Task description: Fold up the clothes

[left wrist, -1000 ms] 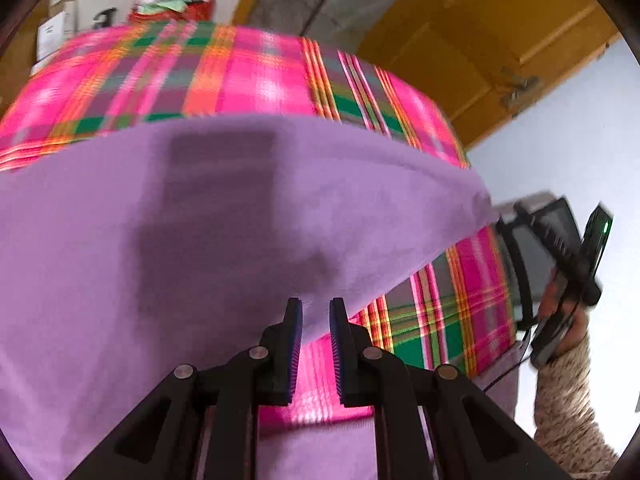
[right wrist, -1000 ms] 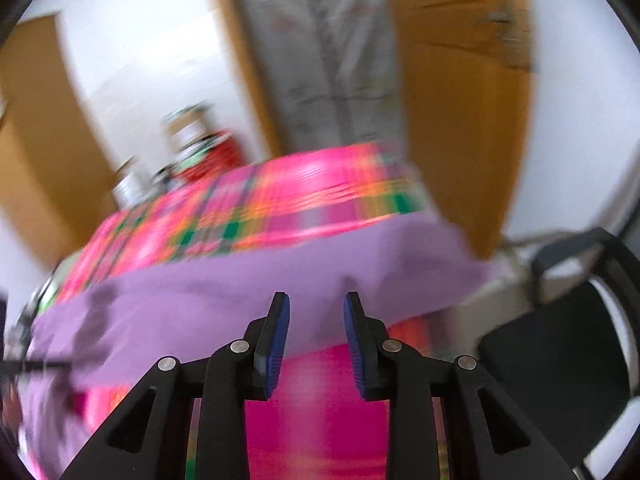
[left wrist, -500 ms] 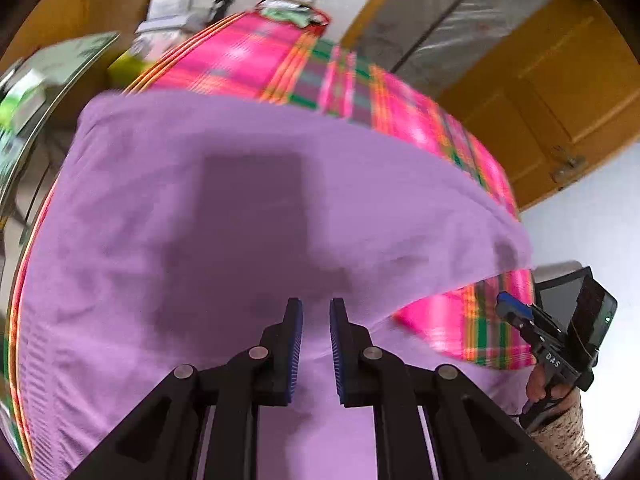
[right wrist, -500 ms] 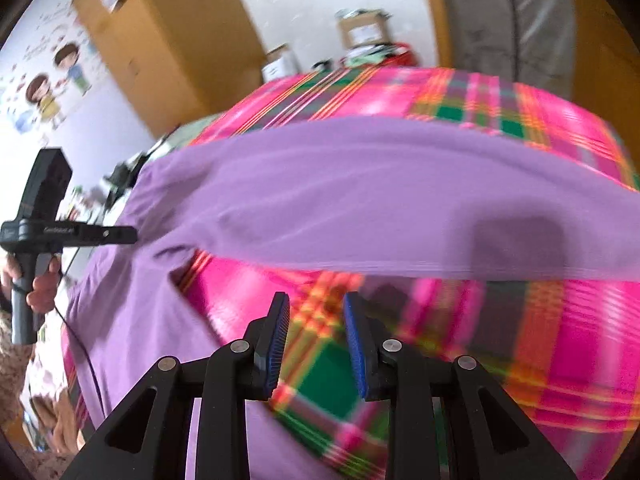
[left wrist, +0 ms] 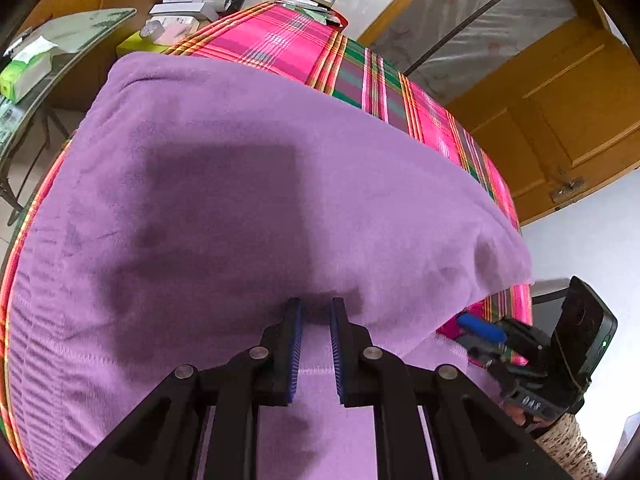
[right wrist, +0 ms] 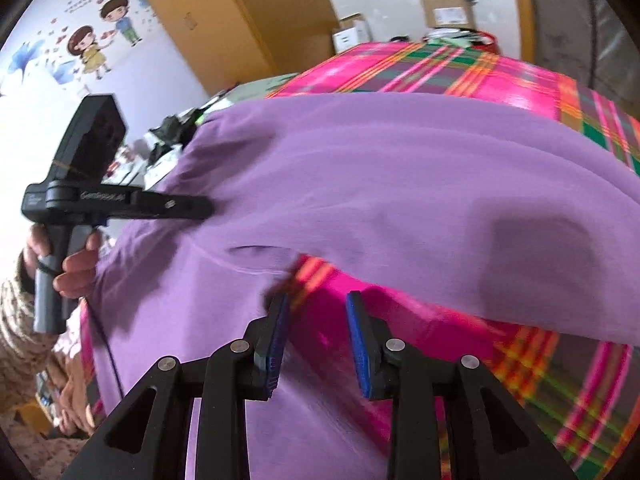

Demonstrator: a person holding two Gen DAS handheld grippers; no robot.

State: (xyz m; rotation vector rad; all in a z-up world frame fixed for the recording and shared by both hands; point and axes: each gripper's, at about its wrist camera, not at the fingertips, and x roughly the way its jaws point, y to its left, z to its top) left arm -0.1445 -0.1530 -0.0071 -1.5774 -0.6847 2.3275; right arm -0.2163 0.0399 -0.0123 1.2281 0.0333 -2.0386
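Purple garment (left wrist: pixel 248 184) lay spread over the plaid tablecloth (left wrist: pixel 280 40), filling the space ahead of my left tongs (left wrist: pixel 316 312); a second before, pink plaid had shown between those tips, and now only purple fabric sat under and beyond them. Their jaws stood a narrow gap apart with nothing pinched between them, the tips close over a soft fold. To their right, my right tongs (right wrist: pixel 316 304) had swung round from facing the door and chair to facing the cloth. Their jaws were wider apart, also empty, with the left pad (right wrist: pixel 278 332) just beside a loose purple edge and bare plaid showing between the pads. The folded-over upper layer lay just beyond them. I judged both tools had been brought in to the near hem, so the next fold seemed ready to start once each closed on fabric.
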